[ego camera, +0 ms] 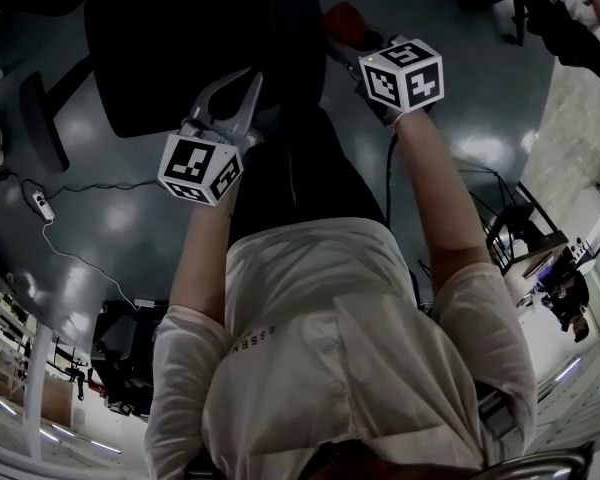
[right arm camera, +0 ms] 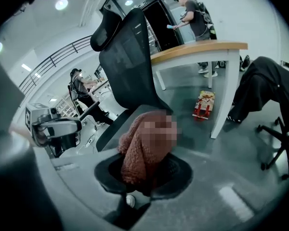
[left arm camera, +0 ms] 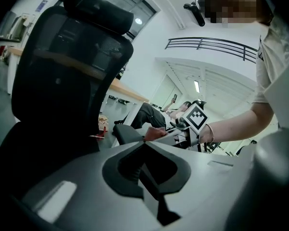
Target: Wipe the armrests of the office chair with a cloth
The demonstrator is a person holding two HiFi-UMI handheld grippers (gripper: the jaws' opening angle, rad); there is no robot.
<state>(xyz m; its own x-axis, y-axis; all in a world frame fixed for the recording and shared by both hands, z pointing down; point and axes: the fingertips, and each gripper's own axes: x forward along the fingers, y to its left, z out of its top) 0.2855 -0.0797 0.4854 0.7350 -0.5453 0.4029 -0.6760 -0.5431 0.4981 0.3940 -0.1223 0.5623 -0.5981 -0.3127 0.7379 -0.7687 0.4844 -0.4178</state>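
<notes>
The black mesh office chair [ego camera: 195, 48] stands in front of me, and its tall back [right arm camera: 130, 61] fills both gripper views. My right gripper [right arm camera: 144, 174] is shut on a reddish-brown cloth [right arm camera: 142, 148] bunched between its jaws. The cloth [ego camera: 345, 20] lies on or just over the chair's right armrest [left arm camera: 130, 131]. My left gripper [ego camera: 252, 78] hangs over the seat to the left, jaws together, nothing held. It shows in the right gripper view as the left gripper [right arm camera: 53, 126]. From the left, the cloth [left arm camera: 154, 134] and the right gripper's marker cube [left arm camera: 196, 117] sit beyond the armrest.
A power strip [ego camera: 42, 205] and its cable lie on the floor at left. A wood-topped table [right arm camera: 202, 49], a red package [right arm camera: 204, 104] on the floor and a second chair draped in dark clothing [right arm camera: 267, 95] stand right of the chair. People are in the background.
</notes>
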